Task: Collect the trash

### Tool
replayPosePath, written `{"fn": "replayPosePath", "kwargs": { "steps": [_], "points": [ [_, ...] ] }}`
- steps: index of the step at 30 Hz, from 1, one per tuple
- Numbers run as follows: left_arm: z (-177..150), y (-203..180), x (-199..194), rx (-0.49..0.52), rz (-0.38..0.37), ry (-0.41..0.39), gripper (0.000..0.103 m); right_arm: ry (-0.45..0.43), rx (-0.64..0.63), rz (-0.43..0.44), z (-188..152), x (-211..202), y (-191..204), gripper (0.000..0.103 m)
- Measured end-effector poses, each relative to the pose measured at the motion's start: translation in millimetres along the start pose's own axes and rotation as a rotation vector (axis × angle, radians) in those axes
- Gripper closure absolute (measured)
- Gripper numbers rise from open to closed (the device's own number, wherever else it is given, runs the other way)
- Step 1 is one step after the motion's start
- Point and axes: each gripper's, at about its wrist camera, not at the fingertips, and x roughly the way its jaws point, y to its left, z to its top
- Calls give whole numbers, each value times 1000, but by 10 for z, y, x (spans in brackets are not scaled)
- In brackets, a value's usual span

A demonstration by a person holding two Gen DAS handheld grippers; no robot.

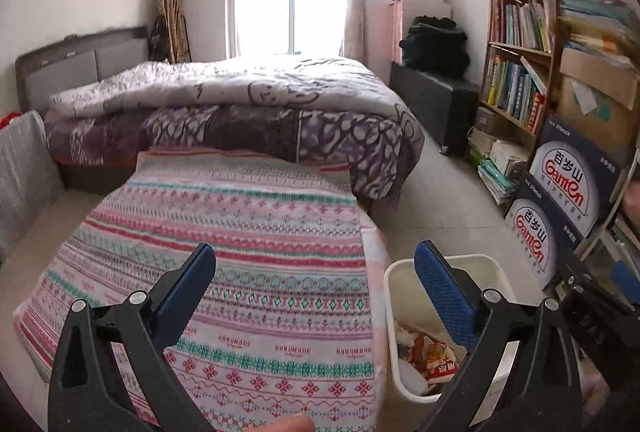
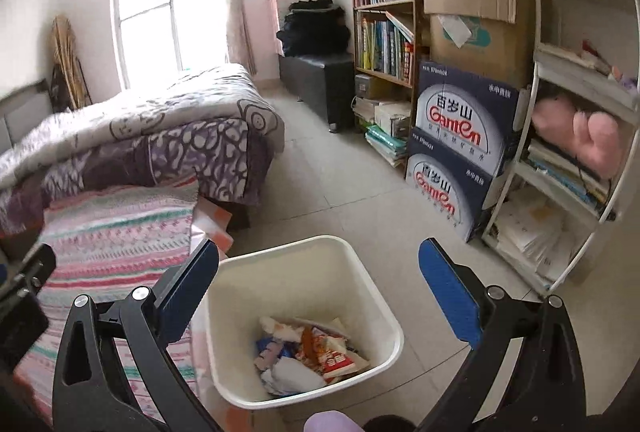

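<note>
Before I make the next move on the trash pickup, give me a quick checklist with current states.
1. Left hand-held gripper open and holding nothing: ok.
2. Right hand-held gripper open and holding nothing: ok.
3. White trash bin upright on the floor beside the table: ok.
4. Room left in the bin above the wrappers at its bottom: ok.
5. Patterned tablecloth free of trash where visible: ok.
6. Trash left elsewhere in the room: cannot tell.
</note>
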Motion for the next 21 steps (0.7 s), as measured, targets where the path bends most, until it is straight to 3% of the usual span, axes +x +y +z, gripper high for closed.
{"fn": "replayPosePath", "kwargs": {
  "steps": [21],
  "points": [
    [-48,90,63,1,7,19,6,-25,-41,20,-79,-8,161,7]
  ]
}}
